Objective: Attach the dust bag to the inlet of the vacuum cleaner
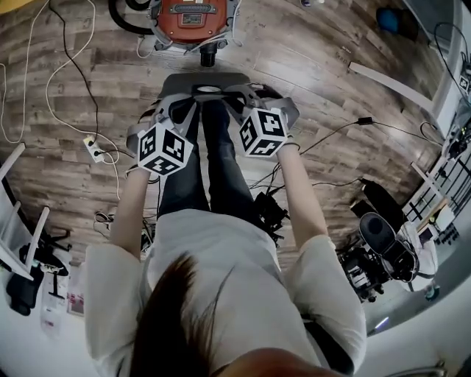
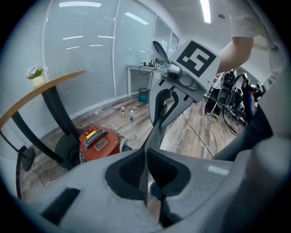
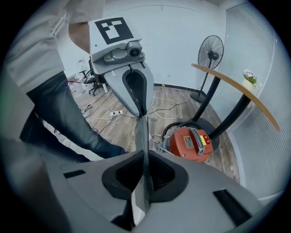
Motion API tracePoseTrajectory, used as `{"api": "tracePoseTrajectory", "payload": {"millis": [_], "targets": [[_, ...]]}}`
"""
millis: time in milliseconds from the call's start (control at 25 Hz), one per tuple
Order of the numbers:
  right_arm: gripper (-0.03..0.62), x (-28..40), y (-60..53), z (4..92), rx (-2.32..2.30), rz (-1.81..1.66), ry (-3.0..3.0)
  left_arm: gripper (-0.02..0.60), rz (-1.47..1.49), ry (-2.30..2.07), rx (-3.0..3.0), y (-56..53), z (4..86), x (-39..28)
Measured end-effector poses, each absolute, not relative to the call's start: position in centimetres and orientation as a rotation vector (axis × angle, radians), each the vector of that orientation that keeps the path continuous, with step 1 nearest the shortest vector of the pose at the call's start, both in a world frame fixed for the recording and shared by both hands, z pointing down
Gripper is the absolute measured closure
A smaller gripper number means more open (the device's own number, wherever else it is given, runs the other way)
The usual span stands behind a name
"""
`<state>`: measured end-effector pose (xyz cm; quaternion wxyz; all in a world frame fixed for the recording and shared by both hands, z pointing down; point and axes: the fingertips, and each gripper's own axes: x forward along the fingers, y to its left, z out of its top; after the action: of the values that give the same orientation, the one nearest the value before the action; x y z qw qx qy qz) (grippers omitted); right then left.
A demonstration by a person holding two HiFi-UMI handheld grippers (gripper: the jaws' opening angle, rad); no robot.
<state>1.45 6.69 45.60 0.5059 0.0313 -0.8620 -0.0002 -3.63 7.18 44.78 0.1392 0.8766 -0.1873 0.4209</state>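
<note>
Wood floor (image 1: 309, 66) carries the red vacuum cleaner (image 1: 193, 15), just beyond the grey dust bag (image 1: 210, 79). The bag is stretched between left gripper (image 2: 146, 159) and right gripper (image 3: 145, 170), both clamped on its edges. Recommended: hold it taut and line its opening squarely with the dark inlet (image 1: 208, 54).

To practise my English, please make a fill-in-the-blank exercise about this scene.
1. Exactly ___ claws hold the dust bag: the left claw and the right claw.
2. The vacuum cleaner stands on the wooden ___.
3. Each claw bears a cube with square ___.
Missing words: two; floor; markers.
</note>
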Motion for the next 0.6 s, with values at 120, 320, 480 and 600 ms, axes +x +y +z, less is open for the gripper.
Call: {"api": "tracePoseTrajectory", "payload": {"millis": [120, 320, 480, 600], "targets": [[0.568, 1.8, 7.1, 49.0, 0.032, -0.005, -2.059, 0.551, 1.246, -0.500, 2.509, 7.5, 48.4, -3.3], [0.568, 2.3, 6.4, 54.2, 0.015, 0.002, -2.045, 0.551, 1.258, -0.496, 2.479, 6.9, 53.6, -2.7], [0.568, 2.7, 5.8, 58.1, 0.003, 0.026, -2.039, 0.552, 1.265, -0.495, 2.449, 6.5, 57.5, -2.4], [0.568, 2.7, 5.8, 60.9, 0.003, 0.060, -2.048, 0.552, 1.256, -0.524, 2.430, 6.5, 60.2, -2.4]]}}
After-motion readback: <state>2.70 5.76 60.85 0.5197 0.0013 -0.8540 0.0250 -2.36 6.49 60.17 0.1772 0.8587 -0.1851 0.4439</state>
